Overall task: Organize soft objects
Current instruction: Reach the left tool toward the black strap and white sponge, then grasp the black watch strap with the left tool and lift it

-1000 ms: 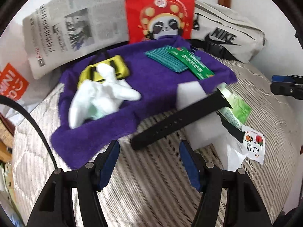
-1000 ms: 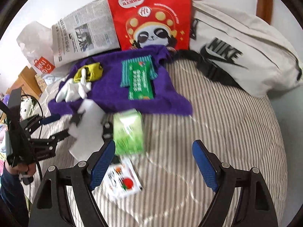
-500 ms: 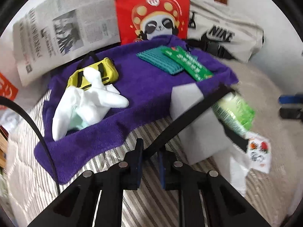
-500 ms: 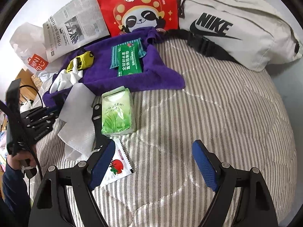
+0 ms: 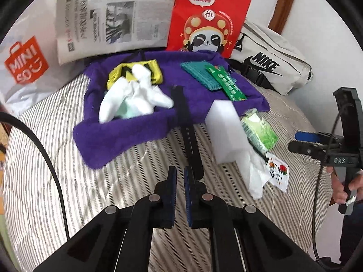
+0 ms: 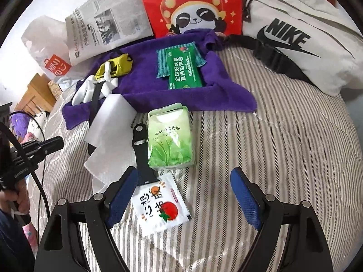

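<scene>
**Left wrist view.** The left hand-held gripper [image 5: 179, 176] is drawn shut to a narrow slit, and nothing is seen between its blue ribbed pads. A black strap [image 5: 189, 136], flat, matte and punched with small holes, is laid with its long axis running straight away from the gripper. Its far end is on the purple towel [image 5: 127, 131] and its rounded near end is just beside the right finger. Whether they touch cannot be told. The towel is thick and fleecy, and it is spread on a quilted bed [image 5: 68, 158] striped grey and white. On the towel are seen a crumpled white glove [image 5: 136, 99], a yellow pouch [image 5: 156, 72], a ribbed teal cloth [image 5: 197, 74] and a glossy green packet [image 5: 229, 83]. A limp white tissue [image 5: 226, 131] is draped off the towel's near edge. A soft green tissue pack [image 5: 261, 131] and a serrated white sachet [image 5: 278, 172] are seen to its right.

**Right wrist view.** The right hand-held gripper [image 6: 185, 174] is held wide open with nothing clamped. The sachet lies on the bed between its fingers, nearer the left one. A second, shorter black strap piece [image 6: 140, 149] with a slotted end is laid lengthwise along the tissue pack's left side. Its near end is hidden behind the left finger. The long strap is seen further left, pointing up toward the glove.
</scene>
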`<state>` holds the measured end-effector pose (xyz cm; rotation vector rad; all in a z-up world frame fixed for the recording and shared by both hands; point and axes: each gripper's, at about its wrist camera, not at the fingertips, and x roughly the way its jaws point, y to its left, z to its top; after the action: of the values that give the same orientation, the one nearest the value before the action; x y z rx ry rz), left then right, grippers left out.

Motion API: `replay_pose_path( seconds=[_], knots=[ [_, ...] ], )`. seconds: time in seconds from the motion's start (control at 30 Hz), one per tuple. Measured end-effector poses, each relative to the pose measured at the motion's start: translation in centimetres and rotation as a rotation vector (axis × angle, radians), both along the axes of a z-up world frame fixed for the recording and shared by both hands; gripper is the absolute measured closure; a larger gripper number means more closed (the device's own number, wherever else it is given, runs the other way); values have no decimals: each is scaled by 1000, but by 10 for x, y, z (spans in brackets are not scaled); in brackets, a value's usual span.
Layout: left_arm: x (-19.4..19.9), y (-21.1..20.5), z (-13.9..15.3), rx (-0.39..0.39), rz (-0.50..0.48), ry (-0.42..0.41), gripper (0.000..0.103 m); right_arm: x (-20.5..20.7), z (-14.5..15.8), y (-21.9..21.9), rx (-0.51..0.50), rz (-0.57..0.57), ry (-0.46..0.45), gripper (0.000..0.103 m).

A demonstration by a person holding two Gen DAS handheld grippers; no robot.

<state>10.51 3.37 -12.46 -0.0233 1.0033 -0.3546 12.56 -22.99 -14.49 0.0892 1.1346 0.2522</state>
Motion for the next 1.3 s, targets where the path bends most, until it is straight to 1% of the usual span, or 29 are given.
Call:
replay_pose_path(
  seconds=[0.1,0.17,0.2,0.23,0.3,0.33,0.4,0.43,0.47,0.5,0.6,0.63,0.67,0.7,0.73,0.8,0.87,0.97,1.1,1.3],
  knots=[
    [2,1,-7,6,10,19,96,4,-2,3,2,-2,8,20],
    [4,-2,-9,-19,12,21,94,4,-2,3,9,-1,10,20],
    [8,-5,-10,-39,11,24,89,3,-2,3,9,0,12,20],
    [14,-8,-12,-61,11,32,86,3,-3,3,5,2,15,20],
    [28,-15,-15,-82,22,37,76,1,-3,2,-9,2,22,20],
    [33,-17,-17,-76,35,37,74,0,-3,0,-12,-2,24,20],
    [46,-25,-21,-38,60,34,70,-2,-2,-5,1,-12,25,20],
    [51,-28,-24,-34,62,39,68,-3,-2,-7,9,-15,28,20],
    [57,-31,-28,-31,65,49,63,-4,-2,-9,14,-18,30,20],
    [60,-33,-32,-23,72,57,61,-4,-2,-11,14,-21,30,20],
    [71,-43,-43,34,101,74,61,-3,-6,-14,14,-26,38,20],
    [73,-44,-43,31,107,66,64,-3,-6,-15,15,-27,40,20],
    [73,-43,-43,11,112,53,81,-2,-8,-16,16,-28,45,20],
    [75,-41,-43,-14,110,56,85,-2,-10,-16,19,-30,49,20],
    [76,-39,-43,-45,107,77,85,-1,-10,-16,20,-31,51,20],
    [75,-35,-42,-63,101,77,85,-1,-11,-15,28,-31,55,20],
    [70,-31,-38,-55,97,69,86,-1,-11,-12,32,-22,51,20],
    [59,-23,-30,-63,85,65,91,1,-11,-6,33,-11,46,20],
    [42,-10,-22,-55,80,55,93,6,-11,1,36,3,39,20],
    [34,-1,-28,-44,87,69,93,15,-16,10,23,13,46,20]
  ],
)
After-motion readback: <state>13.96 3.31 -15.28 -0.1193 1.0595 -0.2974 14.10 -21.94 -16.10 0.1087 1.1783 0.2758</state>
